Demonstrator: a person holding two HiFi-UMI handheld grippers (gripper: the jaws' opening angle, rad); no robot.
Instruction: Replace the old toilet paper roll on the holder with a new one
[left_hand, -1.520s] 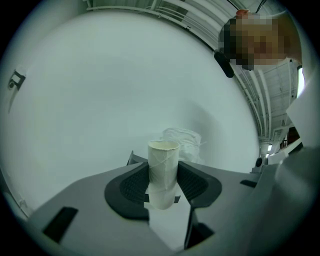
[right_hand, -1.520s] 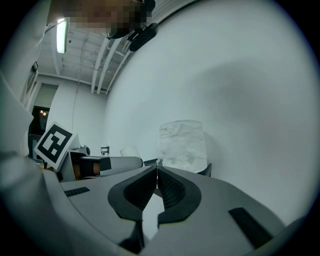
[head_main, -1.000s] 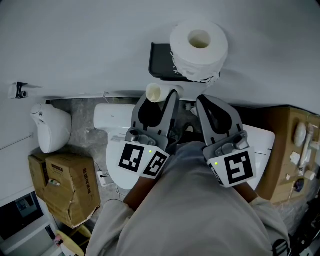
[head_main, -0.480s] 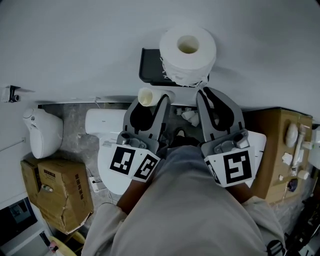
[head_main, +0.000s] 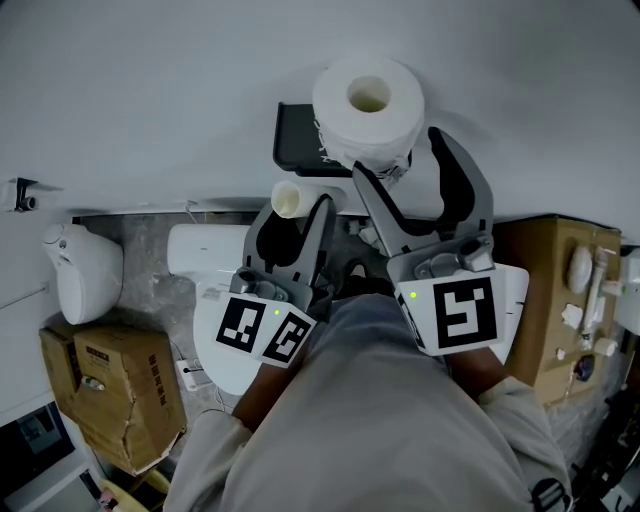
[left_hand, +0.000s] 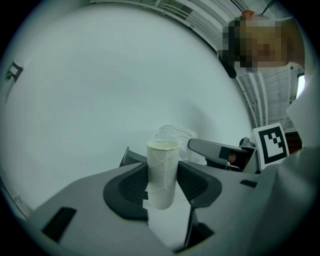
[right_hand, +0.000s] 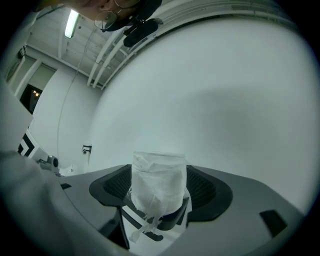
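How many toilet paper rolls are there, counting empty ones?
2. A full roll sits atop the black holder; an empty tube is gripped in the left gripper's jaws. More may be hidden.

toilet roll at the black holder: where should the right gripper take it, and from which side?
Take the toilet roll across its curved side at mid-height, above the torn flaps at its lower edge. It stands on end, core hole up, with the wall behind it, so come in level from the person's side. The right gripper, jaws just opened, straddles it, pads not yet pressing.
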